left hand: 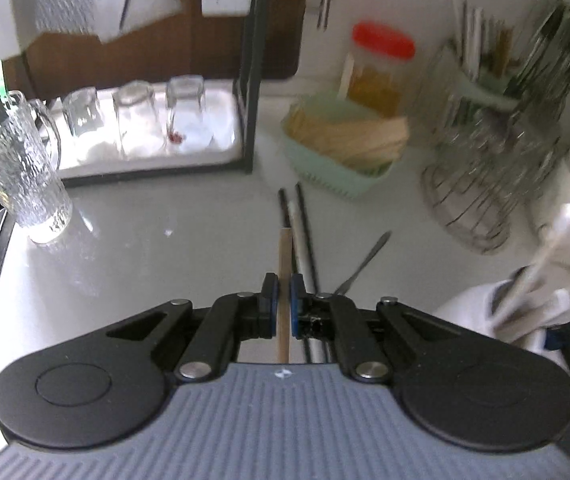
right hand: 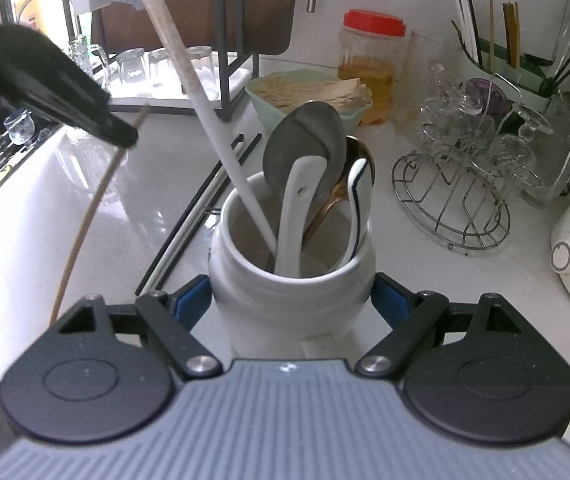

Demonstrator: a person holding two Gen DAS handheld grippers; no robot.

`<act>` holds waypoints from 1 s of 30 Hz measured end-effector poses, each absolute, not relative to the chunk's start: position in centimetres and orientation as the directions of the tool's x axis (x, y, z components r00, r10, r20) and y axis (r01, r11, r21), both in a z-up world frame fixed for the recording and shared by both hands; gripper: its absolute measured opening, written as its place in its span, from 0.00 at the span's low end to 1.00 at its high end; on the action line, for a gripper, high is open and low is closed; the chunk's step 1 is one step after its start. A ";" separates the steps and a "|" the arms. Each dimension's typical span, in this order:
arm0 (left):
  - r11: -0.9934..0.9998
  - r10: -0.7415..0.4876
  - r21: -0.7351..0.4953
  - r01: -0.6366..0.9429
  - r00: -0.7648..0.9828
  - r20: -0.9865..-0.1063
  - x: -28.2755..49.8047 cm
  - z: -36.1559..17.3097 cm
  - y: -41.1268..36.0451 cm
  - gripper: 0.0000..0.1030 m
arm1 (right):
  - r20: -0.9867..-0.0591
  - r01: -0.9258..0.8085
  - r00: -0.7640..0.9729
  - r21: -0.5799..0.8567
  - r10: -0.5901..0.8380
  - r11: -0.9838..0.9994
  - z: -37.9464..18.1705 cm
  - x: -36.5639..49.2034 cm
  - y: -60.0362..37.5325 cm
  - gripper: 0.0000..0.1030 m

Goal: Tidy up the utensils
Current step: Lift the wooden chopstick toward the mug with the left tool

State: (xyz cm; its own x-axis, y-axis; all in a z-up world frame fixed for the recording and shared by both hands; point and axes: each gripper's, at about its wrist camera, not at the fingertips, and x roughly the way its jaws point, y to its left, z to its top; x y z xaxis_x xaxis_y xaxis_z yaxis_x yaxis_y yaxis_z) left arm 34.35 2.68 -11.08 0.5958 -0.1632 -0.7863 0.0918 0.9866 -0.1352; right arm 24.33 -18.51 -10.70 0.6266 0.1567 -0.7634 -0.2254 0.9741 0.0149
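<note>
Left wrist view: one wooden chopstick picked up, several pieces not yet sorted.

My left gripper [left hand: 283, 300] is closed on a wooden chopstick [left hand: 284, 256], held above the counter [left hand: 145, 248]. My right gripper [right hand: 291, 298] clamps both sides of the white utensil jar [right hand: 291, 280], which stands on the counter and already has a steel spoon [right hand: 305, 148], a white ceramic spoon [right hand: 297, 208] and a long white utensil [right hand: 205, 120] inside. On the counter I see two black chopsticks [left hand: 303, 216], one white stick [left hand: 299, 240] and a small metal spoon [left hand: 363, 264] that remain. I judge the task is about half done.
</note>
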 end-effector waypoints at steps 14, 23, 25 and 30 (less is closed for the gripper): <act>0.969 -0.245 -0.170 0.177 0.688 -0.683 26.8 -6.5 0.6 0.07 | -0.758 -0.239 0.625 0.040 0.186 0.970 -10.8 25.2 -18.6 0.86; 0.959 -0.284 -0.188 0.213 0.717 -0.637 24.2 -4.0 -0.7 0.07 | -0.761 -0.247 0.617 0.054 0.200 0.968 -10.8 25.3 -18.9 0.86; 0.954 -0.298 -0.183 0.236 0.720 -0.626 23.7 -3.4 -1.1 0.07 | -0.764 -0.248 0.614 0.054 0.200 0.967 -10.7 25.3 -18.8 0.86; 0.944 -0.328 -0.186 0.271 0.733 -0.596 23.0 -1.5 -1.9 0.07 | -0.766 -0.256 0.607 0.061 0.209 0.965 -10.7 25.4 -18.9 0.86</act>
State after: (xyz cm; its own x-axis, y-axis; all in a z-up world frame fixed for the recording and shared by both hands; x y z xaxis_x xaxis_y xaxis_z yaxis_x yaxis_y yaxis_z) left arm 23.02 -1.85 -1.54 0.7331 -0.3280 -0.5958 0.2714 0.9443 -0.1859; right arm 25.43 -18.94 -10.73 0.6074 0.2094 -0.7663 -0.2562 0.9647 0.0606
